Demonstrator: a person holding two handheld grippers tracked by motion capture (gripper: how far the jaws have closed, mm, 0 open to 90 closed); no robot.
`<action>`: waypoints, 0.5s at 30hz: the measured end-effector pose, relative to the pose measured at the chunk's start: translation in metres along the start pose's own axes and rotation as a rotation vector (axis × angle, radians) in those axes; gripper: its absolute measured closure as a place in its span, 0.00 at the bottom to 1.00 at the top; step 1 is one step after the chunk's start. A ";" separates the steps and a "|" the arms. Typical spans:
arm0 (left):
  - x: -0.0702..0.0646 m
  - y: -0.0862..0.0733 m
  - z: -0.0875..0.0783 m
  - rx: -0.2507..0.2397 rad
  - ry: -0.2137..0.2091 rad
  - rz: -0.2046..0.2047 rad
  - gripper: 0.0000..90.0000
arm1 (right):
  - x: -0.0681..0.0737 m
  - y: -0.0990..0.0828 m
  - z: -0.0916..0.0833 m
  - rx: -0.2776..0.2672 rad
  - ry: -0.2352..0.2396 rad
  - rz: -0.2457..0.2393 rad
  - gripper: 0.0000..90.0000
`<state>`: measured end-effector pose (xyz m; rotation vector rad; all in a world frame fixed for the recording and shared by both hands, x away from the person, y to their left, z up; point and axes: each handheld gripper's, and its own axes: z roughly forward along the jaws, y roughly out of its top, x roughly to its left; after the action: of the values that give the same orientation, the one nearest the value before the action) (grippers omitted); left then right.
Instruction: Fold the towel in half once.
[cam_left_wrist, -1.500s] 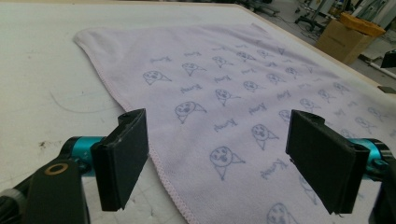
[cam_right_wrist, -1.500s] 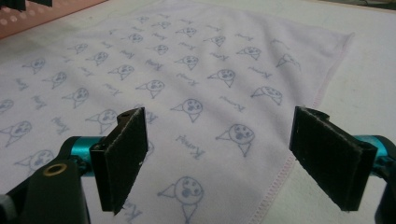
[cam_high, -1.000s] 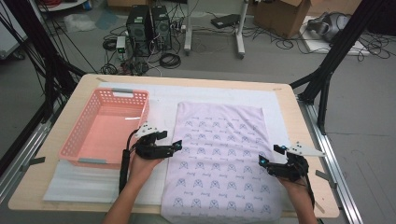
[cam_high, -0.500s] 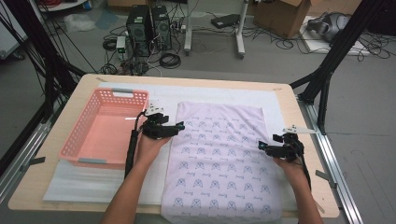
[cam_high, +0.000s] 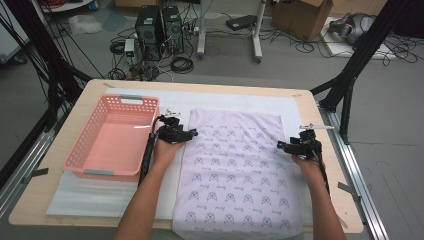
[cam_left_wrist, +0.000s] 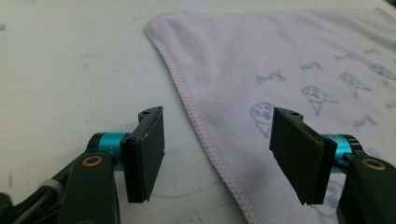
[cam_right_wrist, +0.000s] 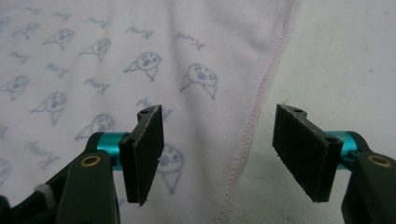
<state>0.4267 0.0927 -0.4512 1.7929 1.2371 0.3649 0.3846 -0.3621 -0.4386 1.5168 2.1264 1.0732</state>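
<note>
Meanwhile, both grippers straddle the printed cloth's (cam_high: 240, 170) side hems.
Left gripper (cam_left_wrist: 217, 156) and right gripper (cam_right_wrist: 219, 151), jaws closing, grip nothing; pink basket (cam_high: 85, 162) sits empty.

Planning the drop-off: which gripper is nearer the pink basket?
Left. The left gripper sits just beside the pink basket, at the towel's left edge; the right gripper is across the towel.

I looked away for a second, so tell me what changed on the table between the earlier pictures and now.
Both hands slid up along the side hems of the cloth toward its far corners. The left hand-held gripper and the right hand-held gripper have just been closing their jaws partway, each straddling a hem, pads not yet pressing. The cloth and the pink basket stayed put.
</note>
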 end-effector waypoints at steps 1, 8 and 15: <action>0.001 0.000 0.000 -0.002 0.013 0.001 0.39 | 0.000 0.001 0.001 0.002 -0.013 -0.006 0.36; -0.012 0.002 0.007 0.076 0.078 0.166 0.43 | 0.001 0.001 0.010 0.018 -0.104 -0.001 0.42; -0.018 0.002 0.009 0.077 0.121 0.188 0.45 | 0.007 0.002 0.011 0.029 -0.160 -0.035 0.54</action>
<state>0.4255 0.0722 -0.4501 1.9848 1.1817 0.5461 0.3902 -0.3510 -0.4433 1.5178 2.0595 0.8821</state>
